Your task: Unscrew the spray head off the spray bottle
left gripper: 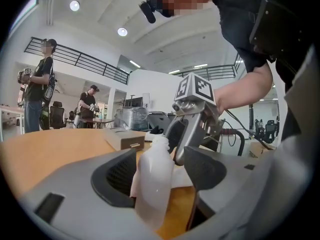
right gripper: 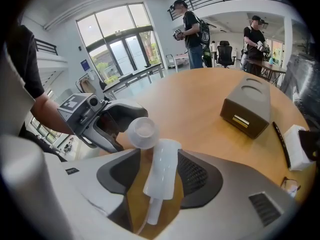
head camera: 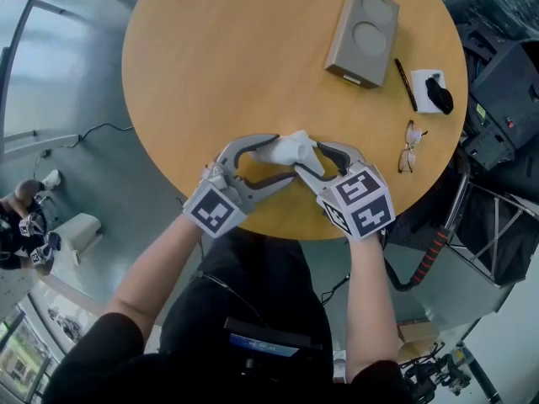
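A translucent white spray bottle [left gripper: 152,184] lies between the jaws of my left gripper [left gripper: 160,171]. It leans on the left pad, and a gap shows at the right pad. In the right gripper view the bottle [right gripper: 142,130] is seen end-on, apart from the white spray head [right gripper: 162,174]. The spray head lies between the jaws of my right gripper [right gripper: 157,171], its thin dip tube [right gripper: 153,211] pointing back toward the camera, with a gap at the left pad. In the head view both grippers meet over the white parts [head camera: 290,148] near the table's front edge.
The round wooden table [head camera: 219,57] carries a grey box [head camera: 362,34] at the back right. A pen [head camera: 405,82], a white pad with a black object [head camera: 434,91] and glasses [head camera: 410,146] lie along the right edge. People stand in the background.
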Demonstrator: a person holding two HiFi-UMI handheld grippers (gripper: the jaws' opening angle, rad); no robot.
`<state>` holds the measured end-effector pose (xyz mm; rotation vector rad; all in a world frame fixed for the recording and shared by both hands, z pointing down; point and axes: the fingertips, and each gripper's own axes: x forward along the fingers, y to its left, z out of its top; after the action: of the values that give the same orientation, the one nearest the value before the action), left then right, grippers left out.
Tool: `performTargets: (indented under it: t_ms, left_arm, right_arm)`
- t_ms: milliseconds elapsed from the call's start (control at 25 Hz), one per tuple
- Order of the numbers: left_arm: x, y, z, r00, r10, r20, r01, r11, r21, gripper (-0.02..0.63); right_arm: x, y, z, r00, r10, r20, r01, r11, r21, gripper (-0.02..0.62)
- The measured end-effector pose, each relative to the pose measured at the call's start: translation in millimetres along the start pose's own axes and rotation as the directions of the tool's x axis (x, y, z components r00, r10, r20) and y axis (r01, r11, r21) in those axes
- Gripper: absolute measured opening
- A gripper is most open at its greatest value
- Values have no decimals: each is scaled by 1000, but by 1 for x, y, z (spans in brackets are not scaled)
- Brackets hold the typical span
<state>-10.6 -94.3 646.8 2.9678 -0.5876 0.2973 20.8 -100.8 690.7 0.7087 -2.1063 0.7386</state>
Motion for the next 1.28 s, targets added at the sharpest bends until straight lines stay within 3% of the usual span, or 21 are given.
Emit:
performTargets:
  t_ms: [320, 440, 640, 880, 1120, 1280]
  left_arm:
    - [-11, 4, 8, 999, 14, 49, -11, 998, -69, 330]
    - [-17, 4, 2, 998, 15, 64, -8, 994, -106, 330]
    - [-27, 2, -7, 999, 2, 35, 1, 995, -99, 322]
    - [-35, 4, -27, 999, 18, -48, -21, 998, -56, 314]
    - [-30, 15, -53, 970, 141, -197, -129, 989, 73, 256]
    - [-30, 17, -51, 965, 174, -199, -162, 984, 74, 241]
  right_arm:
    - [-4, 11, 14, 1000, 2, -2, -2, 998, -65, 241]
    - [0, 17, 16, 1000, 24, 8, -23, 995, -92, 238]
    - [1, 34, 27, 995, 93, 29, -88, 987, -132, 235]
    - [11, 53, 37, 989, 147, 30, -140, 978, -152, 235]
    - [8, 45, 29, 992, 127, 26, -122, 983, -137, 235]
    - [-1, 43, 30, 993, 113, 43, -106, 986, -125, 235]
